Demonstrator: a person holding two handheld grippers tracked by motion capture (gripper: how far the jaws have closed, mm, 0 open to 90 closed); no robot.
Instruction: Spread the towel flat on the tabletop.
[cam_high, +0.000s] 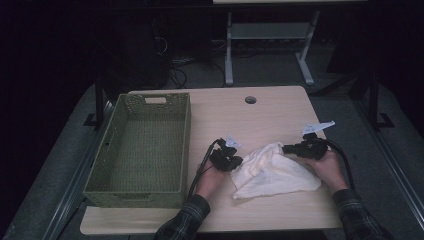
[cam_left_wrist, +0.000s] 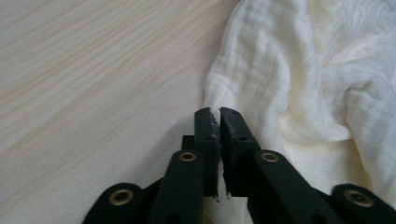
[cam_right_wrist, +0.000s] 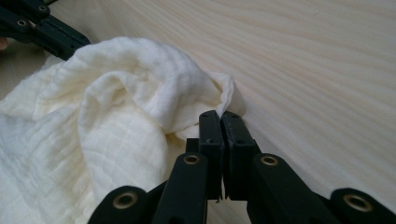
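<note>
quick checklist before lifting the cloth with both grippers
1. Left gripper shut on the cloth edge: ok, fabric shows between the closed jaws.
2. Right gripper shut on the cloth: ok, jaws closed at a folded corner.
3. Depth of each pinch: cannot tell, only thin edges caught.
4. Cloth flat: not ok, it lies bunched between the grippers.
5. Basket free to receive it: ok, nothing inside.
6. Cloth apart from basket: ok.

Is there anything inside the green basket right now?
No, the green basket shows bare woven floor, and the white cloth lies on the table beside it.
</note>
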